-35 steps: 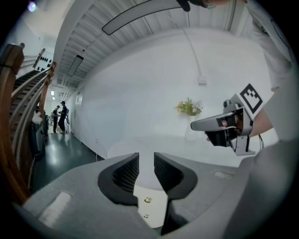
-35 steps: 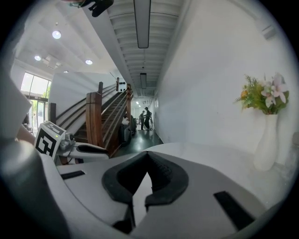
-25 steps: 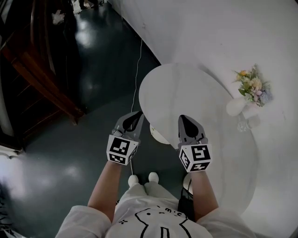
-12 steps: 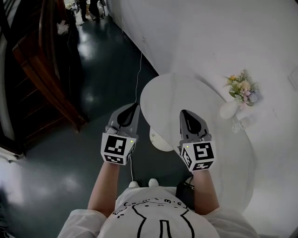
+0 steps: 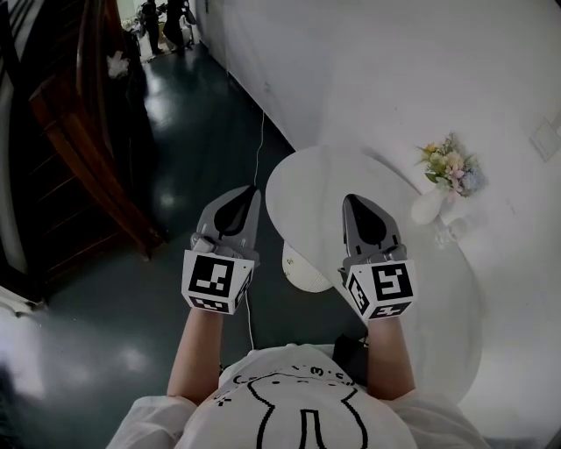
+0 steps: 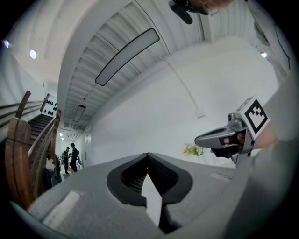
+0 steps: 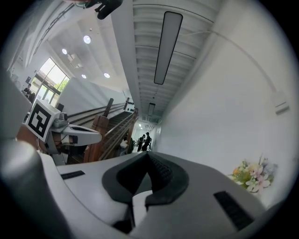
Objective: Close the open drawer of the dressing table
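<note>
The white dressing table (image 5: 329, 188) with its rounded top stands against the white wall, ahead and to the right. No drawer front shows in any view. My left gripper (image 5: 252, 188) hangs over the dark floor just left of the table's edge, jaws shut and empty; its tip (image 6: 148, 155) points at the wall. My right gripper (image 5: 349, 199) hovers over the table top, also shut on nothing, with its tip (image 7: 148, 154) aimed along the wall. Each gripper appears in the other's view: the right one (image 6: 202, 138) and the left one (image 7: 95, 135).
A bunch of flowers (image 5: 449, 167) in a white vase (image 5: 427, 207) stands at the table's far right. A round white stool (image 5: 302, 267) sits under the table's edge. A cable (image 5: 259, 140) runs down the wall. A wooden staircase (image 5: 83, 131) rises at left; people (image 5: 166, 17) stand far off.
Both grippers have risen slightly and spread apart, the left one drifting left. The head view has tilted up, hiding the shoes. Jaws stay shut.
</note>
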The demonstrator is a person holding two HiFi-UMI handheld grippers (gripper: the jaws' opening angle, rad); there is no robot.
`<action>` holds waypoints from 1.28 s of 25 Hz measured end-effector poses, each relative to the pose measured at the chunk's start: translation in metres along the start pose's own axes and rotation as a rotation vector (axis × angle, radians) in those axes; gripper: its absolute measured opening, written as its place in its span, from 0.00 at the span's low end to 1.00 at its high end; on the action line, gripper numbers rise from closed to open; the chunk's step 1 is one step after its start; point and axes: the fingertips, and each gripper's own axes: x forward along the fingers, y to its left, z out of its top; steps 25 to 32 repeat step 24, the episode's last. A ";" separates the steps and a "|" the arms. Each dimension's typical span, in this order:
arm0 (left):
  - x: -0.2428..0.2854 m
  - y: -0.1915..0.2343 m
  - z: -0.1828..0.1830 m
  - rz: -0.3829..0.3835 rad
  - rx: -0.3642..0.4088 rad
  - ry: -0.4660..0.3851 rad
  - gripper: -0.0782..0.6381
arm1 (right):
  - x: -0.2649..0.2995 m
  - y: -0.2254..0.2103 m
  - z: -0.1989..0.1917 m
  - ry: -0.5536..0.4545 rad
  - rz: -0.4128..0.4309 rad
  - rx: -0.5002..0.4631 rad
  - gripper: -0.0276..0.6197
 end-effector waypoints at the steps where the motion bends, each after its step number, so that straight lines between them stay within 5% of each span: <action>1: -0.001 -0.001 0.002 -0.002 0.002 -0.006 0.13 | -0.001 0.000 0.000 0.002 -0.002 -0.004 0.04; 32: -0.004 -0.009 0.008 -0.046 0.012 -0.031 0.13 | -0.012 0.009 -0.003 0.029 -0.025 -0.026 0.04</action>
